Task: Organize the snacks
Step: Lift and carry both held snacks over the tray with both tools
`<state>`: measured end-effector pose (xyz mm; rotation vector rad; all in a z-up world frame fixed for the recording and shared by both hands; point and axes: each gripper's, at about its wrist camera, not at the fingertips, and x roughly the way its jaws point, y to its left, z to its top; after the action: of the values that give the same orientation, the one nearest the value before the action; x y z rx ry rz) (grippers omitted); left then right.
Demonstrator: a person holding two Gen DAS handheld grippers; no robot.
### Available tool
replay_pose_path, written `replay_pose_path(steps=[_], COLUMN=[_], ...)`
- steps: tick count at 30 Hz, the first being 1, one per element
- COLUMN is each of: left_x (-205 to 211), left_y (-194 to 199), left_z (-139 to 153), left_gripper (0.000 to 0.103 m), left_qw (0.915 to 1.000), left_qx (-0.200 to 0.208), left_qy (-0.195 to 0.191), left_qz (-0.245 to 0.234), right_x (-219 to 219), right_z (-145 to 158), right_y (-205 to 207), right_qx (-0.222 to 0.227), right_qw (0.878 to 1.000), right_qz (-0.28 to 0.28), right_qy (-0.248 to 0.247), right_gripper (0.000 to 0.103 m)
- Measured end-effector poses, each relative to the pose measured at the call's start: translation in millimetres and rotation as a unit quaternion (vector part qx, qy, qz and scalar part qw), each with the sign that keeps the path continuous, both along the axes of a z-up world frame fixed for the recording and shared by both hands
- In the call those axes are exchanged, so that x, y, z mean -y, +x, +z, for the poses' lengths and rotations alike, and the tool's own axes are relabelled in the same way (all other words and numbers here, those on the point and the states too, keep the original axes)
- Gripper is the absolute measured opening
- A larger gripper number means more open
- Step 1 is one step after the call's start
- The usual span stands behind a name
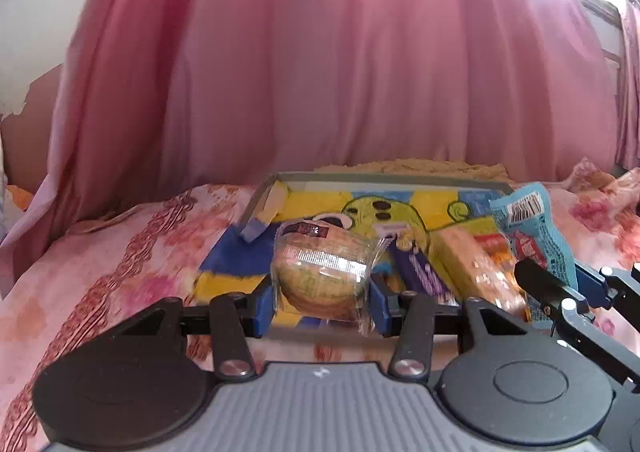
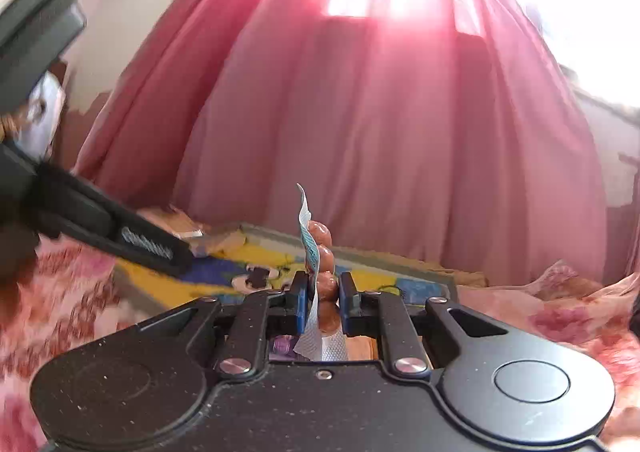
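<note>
My left gripper [image 1: 323, 284] jaws clamped on clear-wrapped bun [image 1: 320, 272] above cartoon tray [image 1: 384, 182] on bed; right gripper [image 2: 323, 294] jaws pinching blue candy packet [image 2: 316, 284].

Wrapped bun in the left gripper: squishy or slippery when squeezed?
Probably soft: the bun bulges between the left gripper's pads. Its clear wrapper looks glossy and crinkled, so it may slip. Likely light for its size.

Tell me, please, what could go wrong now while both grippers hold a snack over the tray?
The left gripper pinches the bun through loose clear wrap, so it may slip out. The right gripper holds the blue pack upright by a thin part; it may twist or fall. The two grippers are close together above the tray and might collide.
</note>
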<state>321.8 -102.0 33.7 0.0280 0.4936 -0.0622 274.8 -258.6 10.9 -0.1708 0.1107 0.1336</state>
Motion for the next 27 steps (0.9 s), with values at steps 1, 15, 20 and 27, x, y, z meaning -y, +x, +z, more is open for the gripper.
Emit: replay_pose_path(steps=[1, 15, 20, 27], left_x=[3, 19, 18, 14], left_y=[7, 60, 62, 65], left_z=[0, -34, -42, -46], left_gripper=[0.051, 0.051, 0.051, 0.051], left_qw=[1.0000, 0.9990, 0.9985, 0.9981], left_qx=[0.000, -0.037, -0.045, -0.051], left_qy=[0.000, -0.020, -0.028, -0.031], left_qz=[0.001, 0.011, 0.014, 0.018], right_x=[2, 17, 17, 16], right_z=[1, -14, -15, -18], right_y=[6, 56, 56, 59], right_qx=[-0.003, -0.077, -0.085, -0.099], right_qw=[1.000, 0.993, 0.992, 0.989], right_qz=[0.001, 0.007, 0.011, 0.014], right_qy=[0.009, 0.085, 0.097, 0.110], right_gripper=[0.016, 0.016, 0.016, 0.016])
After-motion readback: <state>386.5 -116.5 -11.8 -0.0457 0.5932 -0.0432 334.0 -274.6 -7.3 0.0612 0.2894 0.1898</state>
